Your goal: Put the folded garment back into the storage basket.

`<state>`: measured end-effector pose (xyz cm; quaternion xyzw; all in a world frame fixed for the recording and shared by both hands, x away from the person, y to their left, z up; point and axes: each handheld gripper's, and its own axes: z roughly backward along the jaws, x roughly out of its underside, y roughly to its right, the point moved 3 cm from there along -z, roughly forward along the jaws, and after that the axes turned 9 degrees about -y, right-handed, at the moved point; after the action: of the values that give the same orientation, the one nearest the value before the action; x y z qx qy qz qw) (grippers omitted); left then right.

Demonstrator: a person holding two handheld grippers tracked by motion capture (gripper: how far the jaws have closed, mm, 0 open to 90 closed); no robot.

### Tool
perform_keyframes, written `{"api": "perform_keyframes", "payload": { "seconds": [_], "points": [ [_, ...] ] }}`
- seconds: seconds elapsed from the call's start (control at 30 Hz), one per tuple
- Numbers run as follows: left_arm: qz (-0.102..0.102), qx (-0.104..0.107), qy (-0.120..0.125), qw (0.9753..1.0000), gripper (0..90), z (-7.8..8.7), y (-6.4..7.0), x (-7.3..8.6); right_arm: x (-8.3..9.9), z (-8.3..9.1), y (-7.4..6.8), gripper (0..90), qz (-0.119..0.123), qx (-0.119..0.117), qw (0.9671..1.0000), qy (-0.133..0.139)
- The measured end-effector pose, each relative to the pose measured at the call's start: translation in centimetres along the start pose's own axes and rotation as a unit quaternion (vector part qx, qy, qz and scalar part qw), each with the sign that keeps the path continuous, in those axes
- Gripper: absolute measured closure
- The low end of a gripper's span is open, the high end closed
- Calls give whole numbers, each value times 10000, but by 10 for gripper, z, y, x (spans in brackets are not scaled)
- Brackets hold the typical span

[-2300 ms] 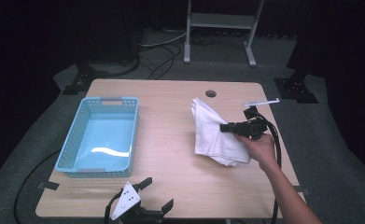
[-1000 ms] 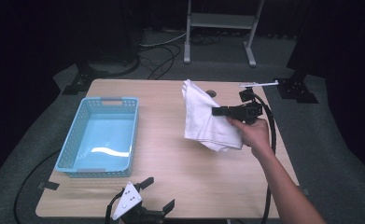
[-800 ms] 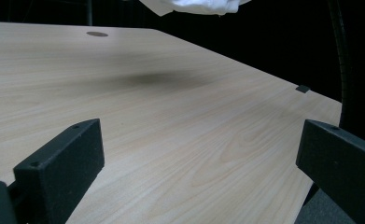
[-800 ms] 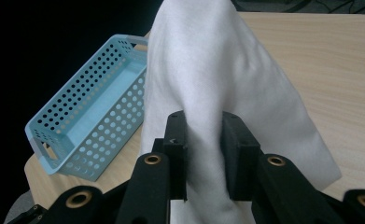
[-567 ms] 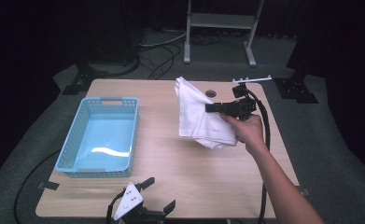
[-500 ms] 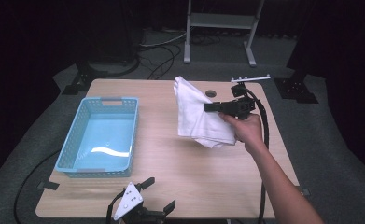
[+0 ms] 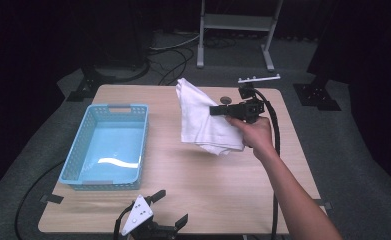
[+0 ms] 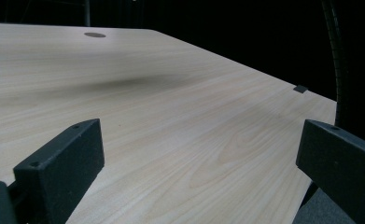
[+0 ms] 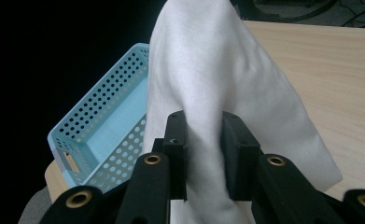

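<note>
Left of the towel, the blue basket (image 7: pixel 105 145) stands empty. The white towel (image 7: pixel 203 117) is held lifted above the table (image 7: pixel 223 190), pinched by the right gripper (image 7: pixel 214 110); the left gripper (image 7: pixel 155 220), near the table's front edge, rests with jaws spread. Carrying is in hand; transfer leftward over the basket is judged next.

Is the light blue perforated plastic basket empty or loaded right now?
Empty: the light blue perforated plastic basket shows a bare floor.

You've got a plain white cloth (image 7: pixel 203 117) there, no print on it. Your basket (image 7: pixel 106 145) is light blue with rows of little round holes in its walls. The desk (image 7: pixel 213 185) is pale wood grain, and both grippers' fingers (image 9: pixel 178 140) are black.
</note>
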<state>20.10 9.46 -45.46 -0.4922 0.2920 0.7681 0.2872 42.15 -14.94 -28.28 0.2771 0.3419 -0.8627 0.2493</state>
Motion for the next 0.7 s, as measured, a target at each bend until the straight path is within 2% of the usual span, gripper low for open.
{"api": "perform_keyframes", "payload": {
  "seconds": [0.17,0.7],
  "points": [
    [-4,12,-5,10000,6,0,1,0,-3,-6,-5,740,57,-3,10000,-61],
    [4,27,10,10000,6,0,1,-1,-15,-23,-22,740,121,-211,9997,-38]
  ]
}}
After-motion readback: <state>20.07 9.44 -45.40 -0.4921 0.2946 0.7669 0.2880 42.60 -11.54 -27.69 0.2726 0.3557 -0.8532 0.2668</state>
